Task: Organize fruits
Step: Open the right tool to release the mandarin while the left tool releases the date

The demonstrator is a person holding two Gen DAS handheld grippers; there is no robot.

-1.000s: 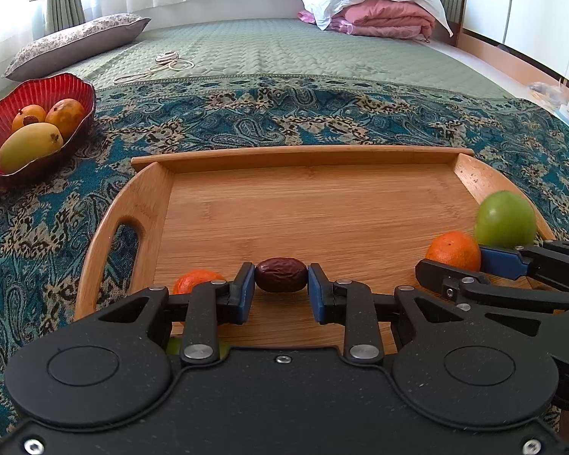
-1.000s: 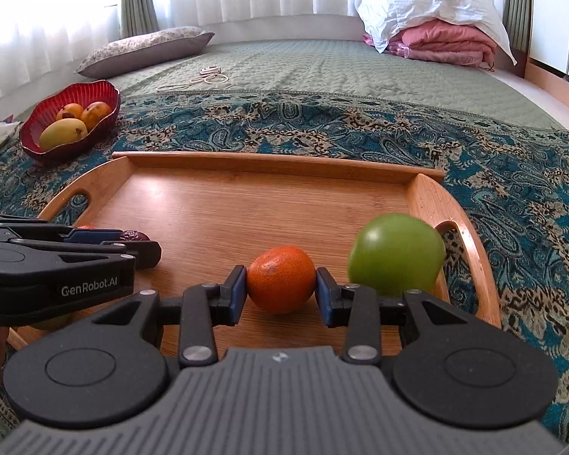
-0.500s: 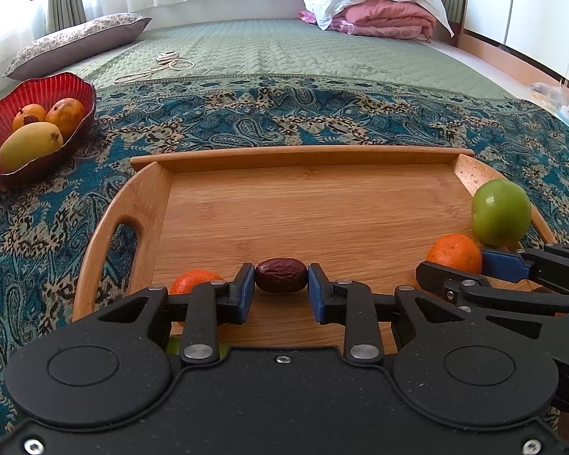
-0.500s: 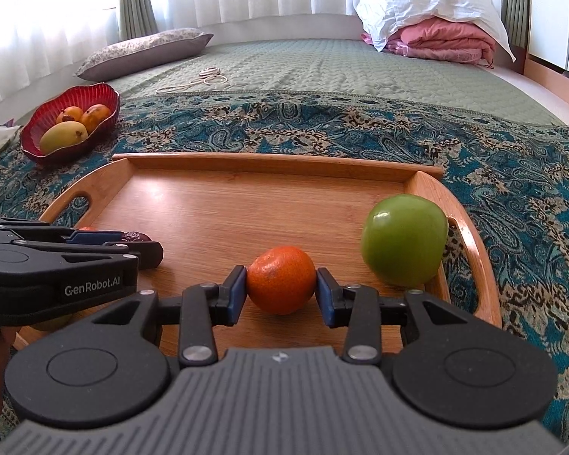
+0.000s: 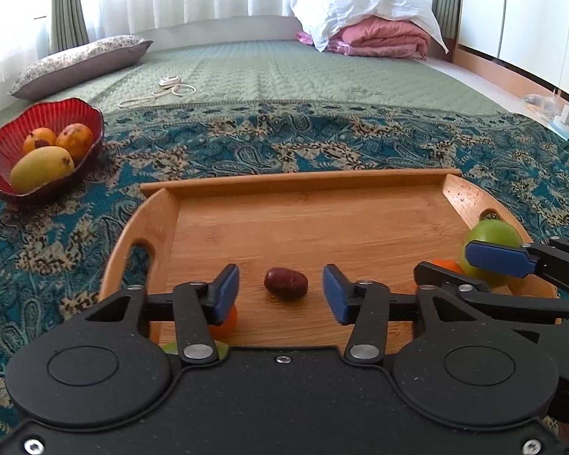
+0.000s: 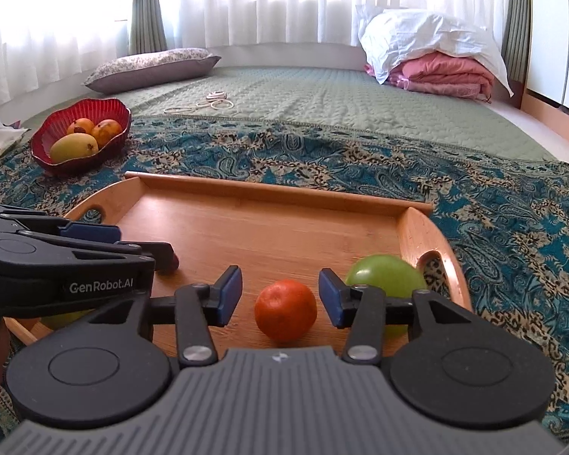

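Left gripper [image 5: 280, 290] spread, jaws just been opening; date [image 5: 285, 283] lies free between the pads on the tray [image 5: 303, 189], touching neither. Right gripper [image 6: 280, 295] likewise spread, jaws just been opening, tangerine [image 6: 285, 311] sitting loose between them on the tray floor. Both fruits look released near the tray's near edge. To finish the release well: back each gripper straight out along its own line, pads kept wide, so neither fruit gets nudged; the tangerine is round and likely to roll, and the green apple [image 6: 387, 276] sits just behind the right pad, so avoid brushing it. Left view alone shows a second orange fruit [image 5: 223, 320] tucked under its left finger, plus something green at the housing edge, unclear. Right view alone shows the apple's position by the tray's right handle. Farther out on the patterned cloth, the red bowl [image 5: 3, 140] holds a mango and two orange fruits.
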